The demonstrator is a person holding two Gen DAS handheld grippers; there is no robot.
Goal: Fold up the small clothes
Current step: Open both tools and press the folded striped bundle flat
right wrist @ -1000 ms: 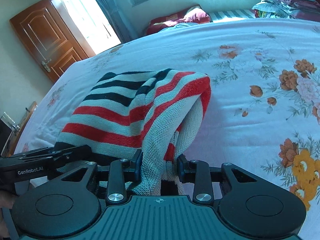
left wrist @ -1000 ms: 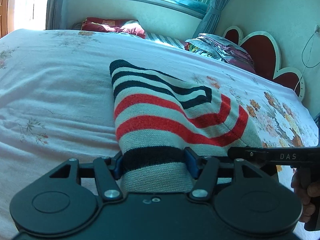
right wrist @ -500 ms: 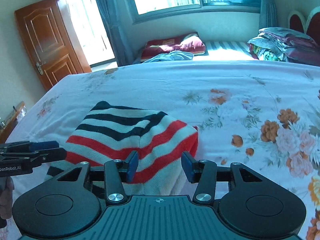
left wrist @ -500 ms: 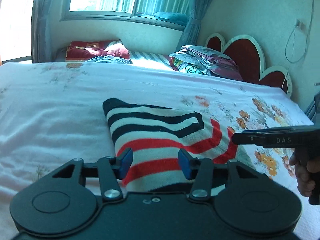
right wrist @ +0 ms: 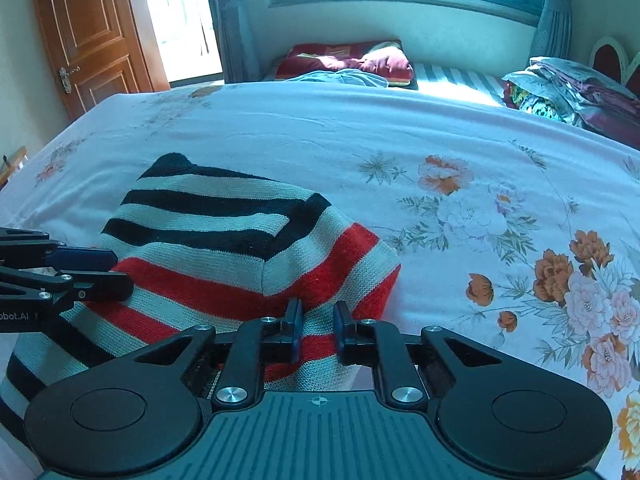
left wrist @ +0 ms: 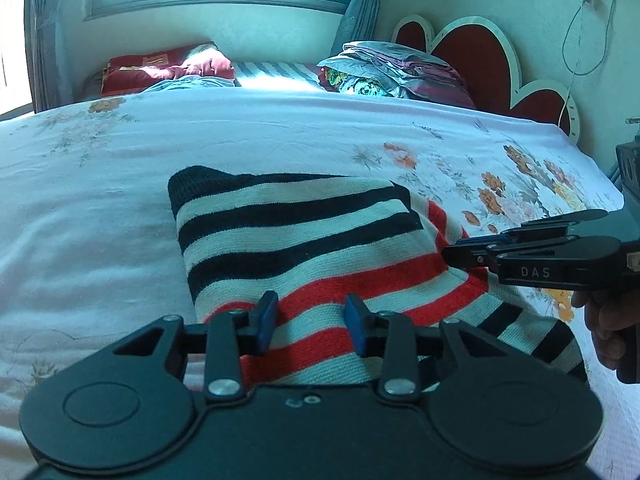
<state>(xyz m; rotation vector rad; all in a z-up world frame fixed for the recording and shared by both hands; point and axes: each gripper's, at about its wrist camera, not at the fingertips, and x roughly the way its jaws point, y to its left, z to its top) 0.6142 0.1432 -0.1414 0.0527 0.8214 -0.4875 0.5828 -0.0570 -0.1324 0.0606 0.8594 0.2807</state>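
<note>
Sweater (left wrist: 312, 232) lies folded on bedsheet (left wrist: 100, 200) (black, white, red stripes).

Lying folded on the near part of the bed (right wrist: 280, 128), striped sweater (left wrist: 304, 240) taking up the only ground close by; sheet stretching bare to its left, right and beyond. Piling at the far edge: red pillow (right wrist: 348, 60) and stacked bedding (left wrist: 396, 72), blocking reach toward the headboard (left wrist: 476, 52)
</note>
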